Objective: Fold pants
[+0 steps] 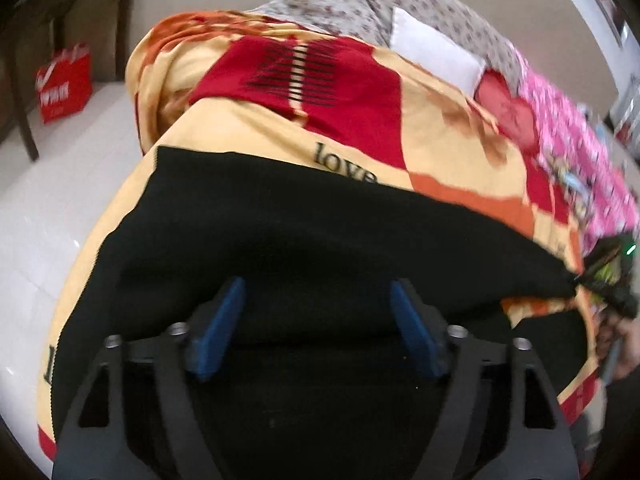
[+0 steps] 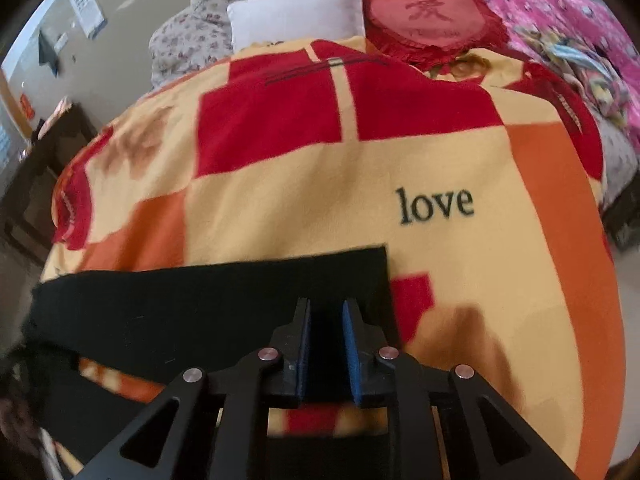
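Black pants [image 1: 280, 220] lie spread across a yellow, red and orange blanket [image 1: 248, 128] on a bed. My left gripper [image 1: 316, 282] hovers over their near part, its blue pads wide apart and holding nothing. At the right edge, the pants' far end is drawn to a point at my right gripper [image 1: 580, 280]. In the right wrist view the pants [image 2: 200, 304] reach left from that gripper [image 2: 327, 304]. Its pads stand a narrow gap apart with black cloth filling it. The cloth's straight edge lies just to the right of the fingers.
A white pillow [image 2: 296, 16], a red heart cushion [image 2: 432, 16] and a pink blanket [image 2: 560, 20] lie at the head of the bed. Left of the bed are pale floor tiles [image 1: 48, 200], a red bag [image 1: 64, 84] and a dark table [image 1: 24, 60]. A hand [image 1: 628, 344] shows at the right.
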`<state>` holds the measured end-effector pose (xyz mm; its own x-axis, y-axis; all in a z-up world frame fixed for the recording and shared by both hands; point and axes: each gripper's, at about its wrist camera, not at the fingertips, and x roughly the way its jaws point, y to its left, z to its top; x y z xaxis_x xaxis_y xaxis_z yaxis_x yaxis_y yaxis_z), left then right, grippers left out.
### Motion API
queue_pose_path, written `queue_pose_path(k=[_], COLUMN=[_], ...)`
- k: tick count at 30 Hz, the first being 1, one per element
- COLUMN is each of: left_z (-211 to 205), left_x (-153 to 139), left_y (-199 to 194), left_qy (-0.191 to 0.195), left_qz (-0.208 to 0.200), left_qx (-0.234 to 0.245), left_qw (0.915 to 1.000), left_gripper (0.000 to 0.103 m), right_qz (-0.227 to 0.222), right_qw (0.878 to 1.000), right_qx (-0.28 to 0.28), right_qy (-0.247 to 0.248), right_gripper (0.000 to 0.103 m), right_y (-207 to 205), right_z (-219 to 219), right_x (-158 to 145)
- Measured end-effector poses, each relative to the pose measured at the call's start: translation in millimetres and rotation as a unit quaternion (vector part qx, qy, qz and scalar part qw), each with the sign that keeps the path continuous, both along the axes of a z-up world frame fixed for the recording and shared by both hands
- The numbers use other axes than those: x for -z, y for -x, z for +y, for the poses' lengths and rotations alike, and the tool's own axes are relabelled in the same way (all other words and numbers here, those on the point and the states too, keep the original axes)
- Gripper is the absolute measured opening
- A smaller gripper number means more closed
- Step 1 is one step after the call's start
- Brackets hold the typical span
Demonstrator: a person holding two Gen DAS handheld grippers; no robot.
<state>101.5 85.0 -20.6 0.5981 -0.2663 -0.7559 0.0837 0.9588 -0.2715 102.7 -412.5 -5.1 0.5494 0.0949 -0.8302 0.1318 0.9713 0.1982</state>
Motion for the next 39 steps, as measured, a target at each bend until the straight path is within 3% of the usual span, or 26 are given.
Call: queue_pose_path(k=[3, 5, 7, 12, 14, 17, 19, 23, 27, 31, 34, 36, 39], left_z=[-5.1, -5.4, -8.1, -15.4, -15.9, -15.9, -16.3, -16.6, -17.2, -15.8, -3.6, 6.9, 29.5], left_x=[1.8, 2.6, 3.3, 4.9, 5.0, 5.3, 5.2, 5.1, 5.2, 4.5, -4.7, -18.0, -51.0], left_y=[1.6, 1.1, 0.6, 1.3, 1.2, 1.5, 1.4, 1.8, 1.4, 1.6, 5.3, 11.4, 20.5], left_qy=[-0.017, -0.012, -0.019, -0.041, -0.043, -0.042, -0.042, -0.041, -0.04, -0.037, 0.002, 0.02, -0.012], left_qz=[-0.01, -0.014, -0.016, -0.021, -0.02, -0.021, -0.021, -0.021, -0.021, -0.02, -0.014, -0.026, -0.086], left_qx=[-0.009, -0.017, -0.021, -0.025, -0.026, -0.026, -0.027, -0.027, -0.027, -0.023, -0.001, 0.015, 0.037], left_qw=[0.9998, 0.9997, 0.9995, 0.9986, 0.9985, 0.9985, 0.9986, 0.9986, 0.9986, 0.9989, 0.9999, 0.9993, 0.9956], left_gripper=[0.08, 0.083, 0.085, 0.087, 0.087, 0.087, 0.087, 0.087, 0.087, 0.087, 0.087, 0.087, 0.087], right_qz=[-0.041, -0.019, -0.037, -0.049, -0.084, -0.15, -0.169, -0.14, -0.072, -0.079, -0.079, -0.078, -0.078], right_qw=[0.998, 0.997, 0.995, 0.998, 0.996, 0.984, 0.98, 0.984, 0.991, 0.993, 0.992, 0.99, 0.99], right_qx=[-0.033, -0.053, -0.055, -0.018, -0.012, -0.02, -0.019, -0.039, -0.066, -0.062, -0.061, -0.062, -0.061], right_qy=[0.027, 0.052, 0.072, 0.025, 0.035, 0.09, 0.103, 0.101, 0.092, 0.07, 0.08, 0.099, 0.105], right_gripper=[0.02, 0.024, 0.027, 0.027, 0.027, 0.027, 0.027, 0.027, 0.028, 0.03, 0.03, 0.031, 0.031], right_y=[23.0, 23.4, 26.1, 32.1, 41.5, 53.2, 54.5, 31.9, 16.4, 17.3, 17.1, 17.4, 18.7], right_z=[30.6, 46.8, 51.5, 41.6, 46.3, 65.4, 71.2, 80.2, 83.7, 75.2, 76.6, 81.4, 84.3], right_x=[-8.4, 3.9, 8.4, 2.0, -5.1, -17.6, -22.5, -16.9, 14.1, 13.8, 15.3, 15.2, 17.4])
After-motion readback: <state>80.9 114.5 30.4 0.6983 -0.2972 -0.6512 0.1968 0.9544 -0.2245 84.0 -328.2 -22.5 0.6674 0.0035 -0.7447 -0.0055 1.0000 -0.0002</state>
